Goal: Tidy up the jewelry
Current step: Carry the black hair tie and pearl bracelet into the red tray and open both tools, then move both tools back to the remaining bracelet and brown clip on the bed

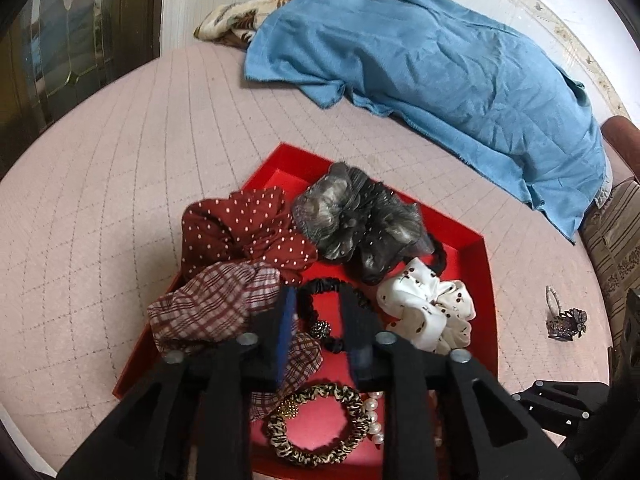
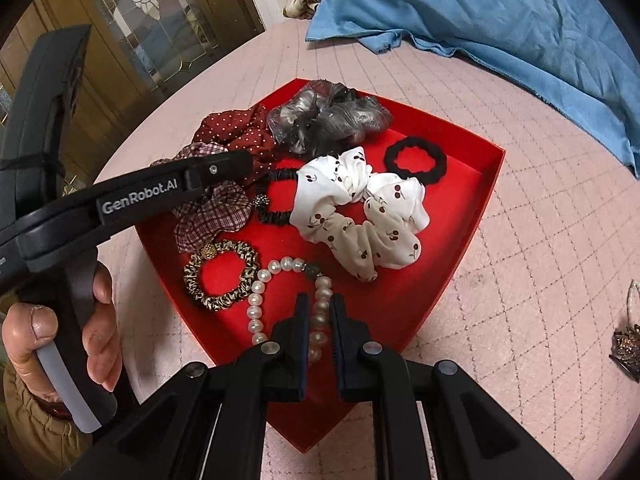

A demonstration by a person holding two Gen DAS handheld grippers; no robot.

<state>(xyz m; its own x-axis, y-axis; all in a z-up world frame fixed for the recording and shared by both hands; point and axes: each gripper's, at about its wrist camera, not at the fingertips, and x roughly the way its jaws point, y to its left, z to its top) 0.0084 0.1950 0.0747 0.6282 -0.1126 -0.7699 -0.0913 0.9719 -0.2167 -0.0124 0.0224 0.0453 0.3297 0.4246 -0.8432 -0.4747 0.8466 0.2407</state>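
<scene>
Right gripper (image 2: 320, 300) clamped on pearl bracelet (image 2: 256, 304); left gripper (image 1: 318, 300) apart, empty.

Left gripper (image 1: 318, 316) over red tray (image 1: 486, 276), scrunchies.

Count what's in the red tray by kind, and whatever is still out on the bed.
In the red tray:
Big fabric scrunchies: 4
Thin hair ties: 3
Pearl bracelet, right gripper closed on it: 1
On the bed: brown claw clip: 1; beaded piece: 1
Total: 10
</scene>
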